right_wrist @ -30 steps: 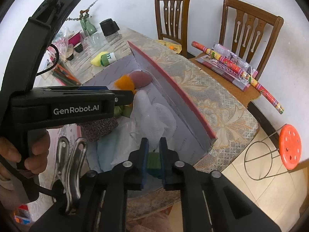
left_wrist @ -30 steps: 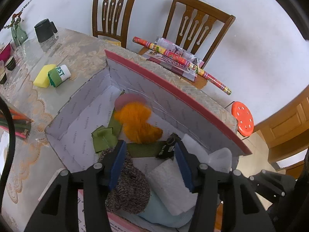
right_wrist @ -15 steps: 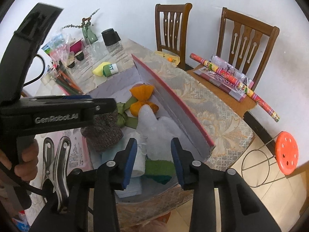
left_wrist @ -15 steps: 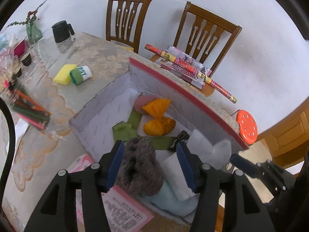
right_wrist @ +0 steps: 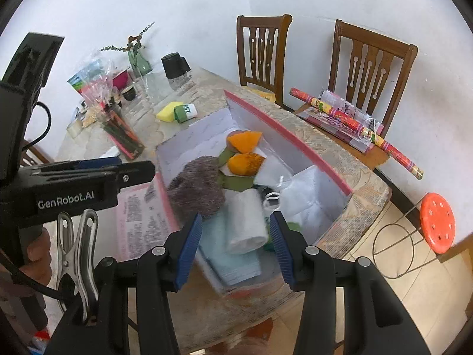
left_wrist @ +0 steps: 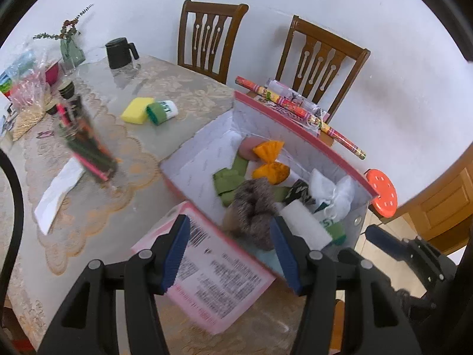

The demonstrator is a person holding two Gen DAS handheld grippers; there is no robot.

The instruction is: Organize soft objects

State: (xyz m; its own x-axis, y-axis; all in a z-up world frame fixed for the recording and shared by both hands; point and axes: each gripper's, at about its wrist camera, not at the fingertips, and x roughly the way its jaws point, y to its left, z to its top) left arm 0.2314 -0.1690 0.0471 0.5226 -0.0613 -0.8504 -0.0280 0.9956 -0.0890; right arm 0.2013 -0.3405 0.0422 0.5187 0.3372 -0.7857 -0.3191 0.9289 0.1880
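A pink-edged cardboard box (left_wrist: 204, 136) (right_wrist: 207, 124) on the table holds soft things: an orange bow (left_wrist: 267, 159) (right_wrist: 244, 151), green cloth (left_wrist: 227, 182), a grey knitted piece (left_wrist: 254, 210) (right_wrist: 196, 189), a white roll (left_wrist: 304, 226) (right_wrist: 246, 222) and white bags (left_wrist: 334, 189). My left gripper (left_wrist: 229, 250) is open and empty, held above the box's near flap (left_wrist: 212, 269). My right gripper (right_wrist: 236, 247) is open and empty, above the white roll. The left gripper's body (right_wrist: 68, 189) shows in the right wrist view.
A yellow sponge (left_wrist: 137, 114) and a green-white roll (left_wrist: 161, 112) lie on the table beyond the box. Pencils (left_wrist: 85, 148), a black mug (left_wrist: 119, 53), a vase and bags stand at the left. Two chairs (left_wrist: 319, 65) hold wrapping rolls (left_wrist: 295, 109). An orange stool (right_wrist: 436, 222) stands right.
Both grippers have pulled back and up from the box. The right gripper opened and left the green item in the box. The left gripper stayed open.
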